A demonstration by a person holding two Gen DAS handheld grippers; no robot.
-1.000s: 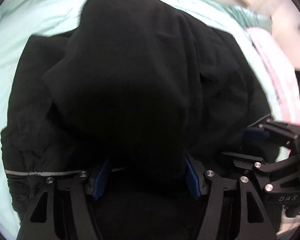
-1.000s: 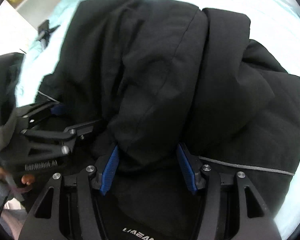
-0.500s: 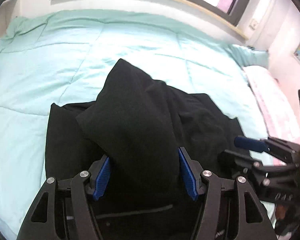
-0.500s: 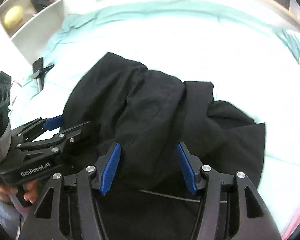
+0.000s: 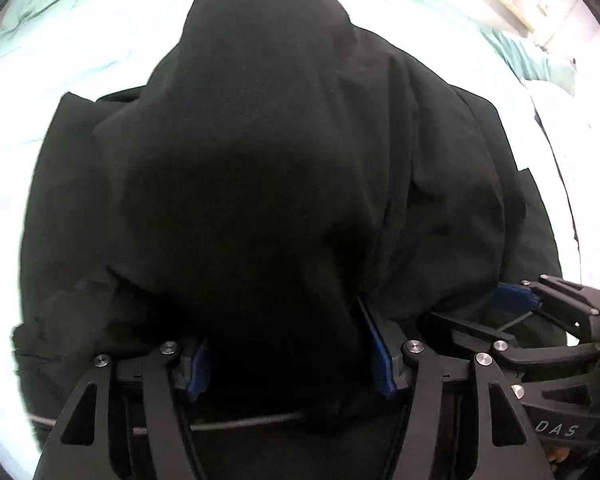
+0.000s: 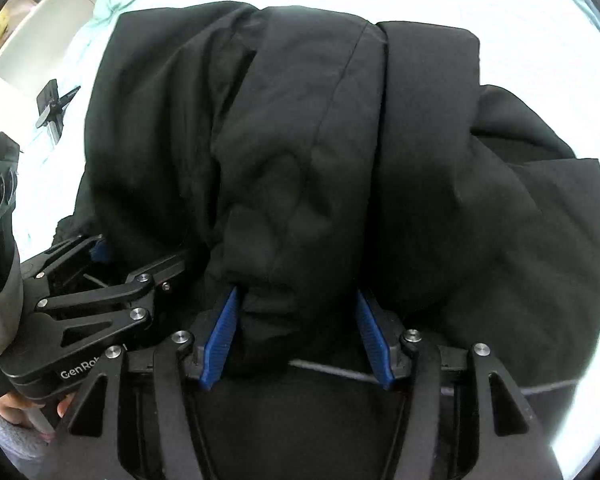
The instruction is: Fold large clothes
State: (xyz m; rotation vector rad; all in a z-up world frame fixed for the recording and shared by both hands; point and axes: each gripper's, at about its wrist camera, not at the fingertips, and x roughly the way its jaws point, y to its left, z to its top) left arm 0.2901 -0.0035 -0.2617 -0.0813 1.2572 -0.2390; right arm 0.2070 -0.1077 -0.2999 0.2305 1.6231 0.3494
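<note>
The left hand-held gripper (image 5: 288, 360) is clenched on a thick bunch of the black jacket (image 5: 260, 160), and just beside it the right hand-held gripper (image 6: 296, 340) grasps another bunch of the same garment. The jacket hangs forward from both onto the mint-green bed (image 5: 60, 60) beneath, with a grey stripe (image 6: 340, 374) near the right fingers.

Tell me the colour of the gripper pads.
Blue pads, ribbed; clearest in the right wrist view.

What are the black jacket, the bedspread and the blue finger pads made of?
Black jacket: matte woven synthetic, likely padded; puffy folds, stitched seams.
Bedspread: soft quilted cloth, pale green; stitch lines, wrinkles.
Blue finger pads: probably ribbed rubber or plastic; fine ridges.
</note>
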